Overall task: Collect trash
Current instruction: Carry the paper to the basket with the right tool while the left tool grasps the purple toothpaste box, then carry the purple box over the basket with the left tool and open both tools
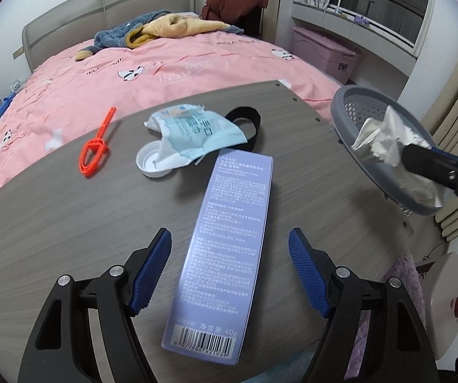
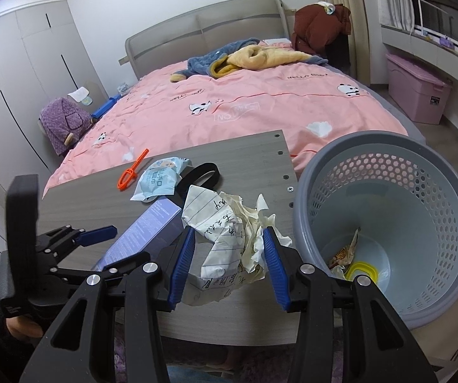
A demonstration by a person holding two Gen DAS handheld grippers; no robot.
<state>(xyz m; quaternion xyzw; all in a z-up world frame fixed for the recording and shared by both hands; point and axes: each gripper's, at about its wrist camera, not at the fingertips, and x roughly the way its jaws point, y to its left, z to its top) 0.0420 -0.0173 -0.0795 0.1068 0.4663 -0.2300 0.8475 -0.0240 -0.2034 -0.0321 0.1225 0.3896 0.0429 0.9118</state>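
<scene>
My left gripper (image 1: 229,239) is open, its fingers on either side of a long lilac carton (image 1: 225,252) lying on the grey wooden table (image 1: 53,217). My right gripper (image 2: 229,233) is shut on a crumpled sheet of lined paper (image 2: 229,226) and holds it above the table's right edge, beside the grey perforated basket (image 2: 388,191). In the left wrist view the paper (image 1: 385,143) hangs over the basket's rim (image 1: 343,108). Wrappers and a yellow item lie at the basket's bottom (image 2: 353,261). A pale blue wet-wipe packet (image 1: 193,131), a white lid (image 1: 152,162), a black band (image 1: 248,118) and an orange plastic clip (image 1: 96,146) lie further back.
A bed with a pink panda cover (image 1: 165,67) stands behind the table, with blue and yellow clothes (image 1: 165,28) at its head. A pink storage box (image 2: 417,92) sits under the window ledge. A purple garment (image 2: 64,121) lies left of the bed.
</scene>
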